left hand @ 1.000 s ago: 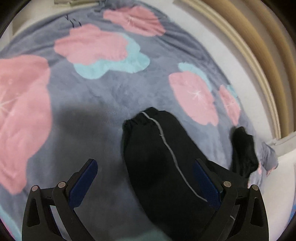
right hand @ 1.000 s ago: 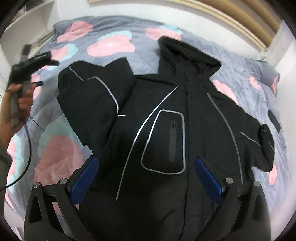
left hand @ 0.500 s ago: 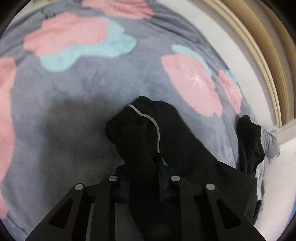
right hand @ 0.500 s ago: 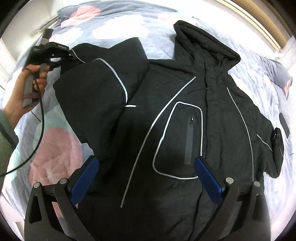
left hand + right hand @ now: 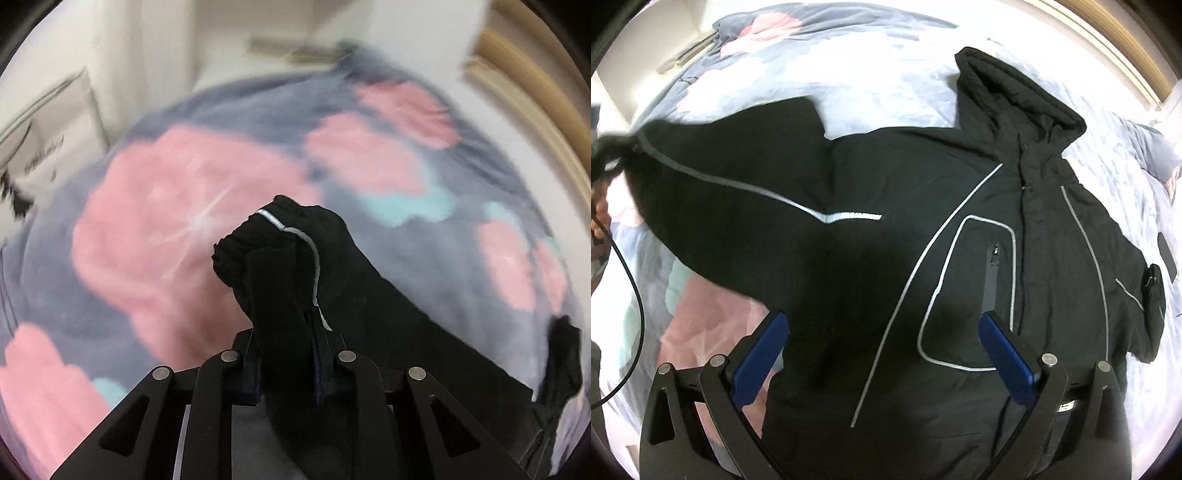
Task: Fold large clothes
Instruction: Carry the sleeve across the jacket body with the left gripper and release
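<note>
My left gripper [image 5: 286, 354] clamped on cuff [image 5: 266, 243] of black hooded padded jacket [image 5: 960, 258], spread front-up on grey floral blanket [image 5: 166, 221]. Right gripper [image 5: 882, 354] hovers above, jaws apart. Sleeve-fold step; next, I judge, carry cuff across chest.

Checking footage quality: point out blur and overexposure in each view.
Left wrist view: the blanket and room are motion-smeared, while the left gripper and clamped sleeve stay sharp. Right wrist view: the bedding is washed out to near-white, the jacket reads clearly.
</note>
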